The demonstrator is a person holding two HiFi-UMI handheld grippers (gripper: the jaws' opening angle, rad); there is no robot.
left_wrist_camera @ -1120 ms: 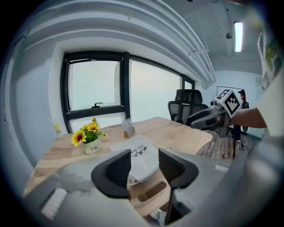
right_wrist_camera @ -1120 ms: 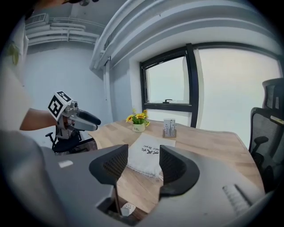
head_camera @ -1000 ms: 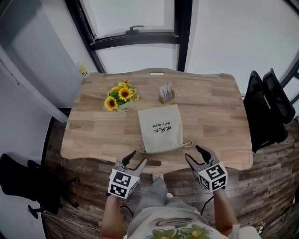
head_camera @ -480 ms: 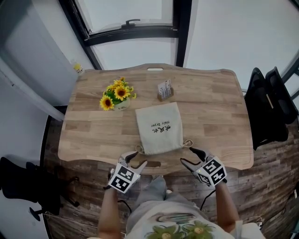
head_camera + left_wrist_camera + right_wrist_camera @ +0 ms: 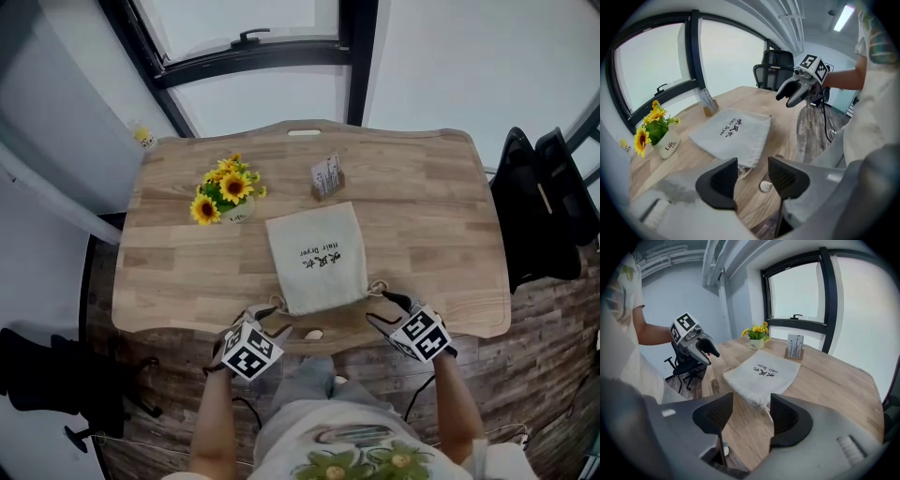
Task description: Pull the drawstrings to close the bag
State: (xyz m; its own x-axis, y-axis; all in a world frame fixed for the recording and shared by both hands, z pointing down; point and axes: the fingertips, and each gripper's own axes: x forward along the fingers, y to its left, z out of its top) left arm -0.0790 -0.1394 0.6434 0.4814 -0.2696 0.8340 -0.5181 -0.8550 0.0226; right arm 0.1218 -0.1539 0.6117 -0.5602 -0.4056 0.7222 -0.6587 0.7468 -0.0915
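A beige drawstring bag (image 5: 317, 255) with black print lies flat on the wooden table (image 5: 431, 225), its mouth toward me. A cord loop pokes out at each near corner, the left loop (image 5: 273, 302) and the right loop (image 5: 377, 287). My left gripper (image 5: 269, 321) stands open just short of the left loop (image 5: 743, 171), which shows between its jaws, untouched. My right gripper (image 5: 384, 309) hovers by the right loop (image 5: 767, 410); its jaws are closing but stand wide, with the cord lying in line between them and not pressed. The bag also shows ahead of each gripper (image 5: 731, 133) (image 5: 761, 373).
A pot of sunflowers (image 5: 225, 192) stands at the back left and a small card holder (image 5: 326, 178) behind the bag. A slot (image 5: 314, 334) is cut near the table's front edge. A black chair (image 5: 553, 206) stands off the right end.
Both grippers have moved forward from off the table's front edge to the bag's near corners. The bag has not moved.
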